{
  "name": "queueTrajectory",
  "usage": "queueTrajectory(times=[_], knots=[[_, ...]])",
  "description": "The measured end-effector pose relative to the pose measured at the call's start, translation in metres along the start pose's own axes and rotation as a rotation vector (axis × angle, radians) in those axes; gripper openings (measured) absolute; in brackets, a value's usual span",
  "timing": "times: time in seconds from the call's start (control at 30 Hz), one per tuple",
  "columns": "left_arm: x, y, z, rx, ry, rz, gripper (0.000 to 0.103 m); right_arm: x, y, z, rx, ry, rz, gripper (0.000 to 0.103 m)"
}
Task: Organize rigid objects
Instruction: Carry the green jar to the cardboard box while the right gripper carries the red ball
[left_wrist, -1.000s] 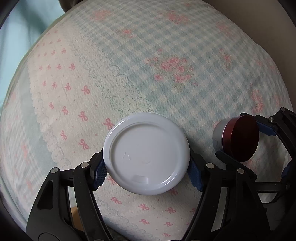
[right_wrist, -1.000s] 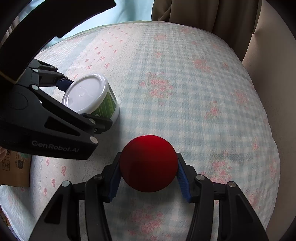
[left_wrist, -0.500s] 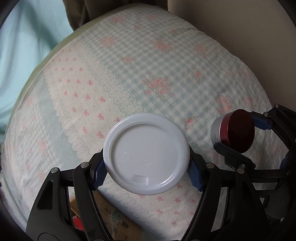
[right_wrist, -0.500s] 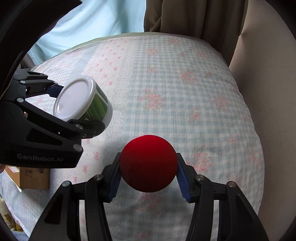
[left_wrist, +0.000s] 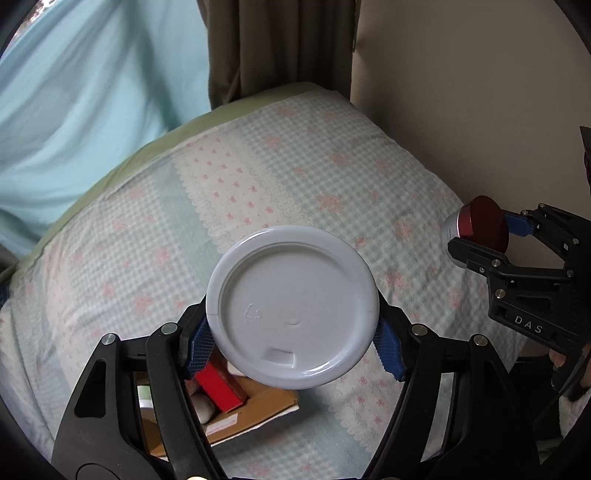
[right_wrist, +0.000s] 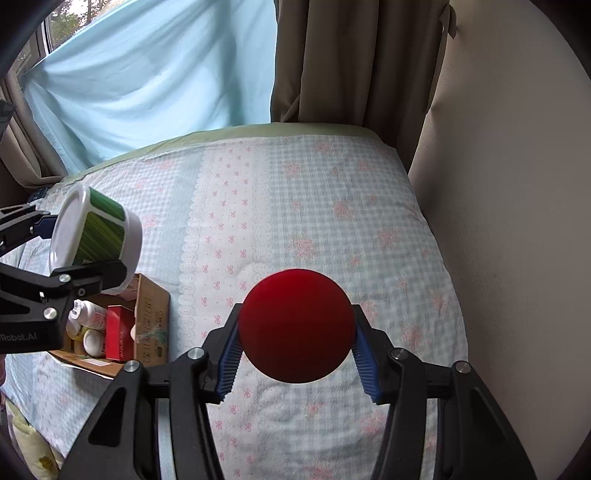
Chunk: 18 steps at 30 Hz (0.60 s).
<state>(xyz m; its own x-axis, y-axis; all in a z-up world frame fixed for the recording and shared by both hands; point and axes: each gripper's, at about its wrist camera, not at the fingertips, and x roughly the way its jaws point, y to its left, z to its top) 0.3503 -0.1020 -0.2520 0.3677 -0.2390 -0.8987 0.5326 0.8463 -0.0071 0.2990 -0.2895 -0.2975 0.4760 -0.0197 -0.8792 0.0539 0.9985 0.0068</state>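
Quilted bed (right_wrist: 314, 206), box (right_wrist: 147, 325) at edge, tongs (left_wrist: 293, 341) gripping tub (left_wrist: 291, 310)

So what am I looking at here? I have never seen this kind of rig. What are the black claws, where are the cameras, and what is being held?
No robot here: a person holds a two-finger gripper in each hand, with a fisheye camera on each looking along its fingers. In the left view, the left gripper is clamped on a white-lidded tub, green-striped on its side in the other view. In the right view, the right gripper is clamped on a small jar with a red lid. Both hang above a bed with a checked floral quilt. A cardboard box on it already holds a red carton and small bottles.
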Motion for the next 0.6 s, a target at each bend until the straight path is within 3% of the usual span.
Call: queueTrajectory(times=[0.3, 0.6], knots=[[-0.101, 0.085, -0.075, -0.109, -0.064, 0.041, 0.069, -0.068, 0.083, 0.003, -0.027, -0.013, -0.006, 0.05], [-0.136, 0.19, -0.163, -0.236, -0.031, 0.086, 0.069, -0.084, 0.186, -0.003, -0.038, 0.0, 0.067, 0.05]])
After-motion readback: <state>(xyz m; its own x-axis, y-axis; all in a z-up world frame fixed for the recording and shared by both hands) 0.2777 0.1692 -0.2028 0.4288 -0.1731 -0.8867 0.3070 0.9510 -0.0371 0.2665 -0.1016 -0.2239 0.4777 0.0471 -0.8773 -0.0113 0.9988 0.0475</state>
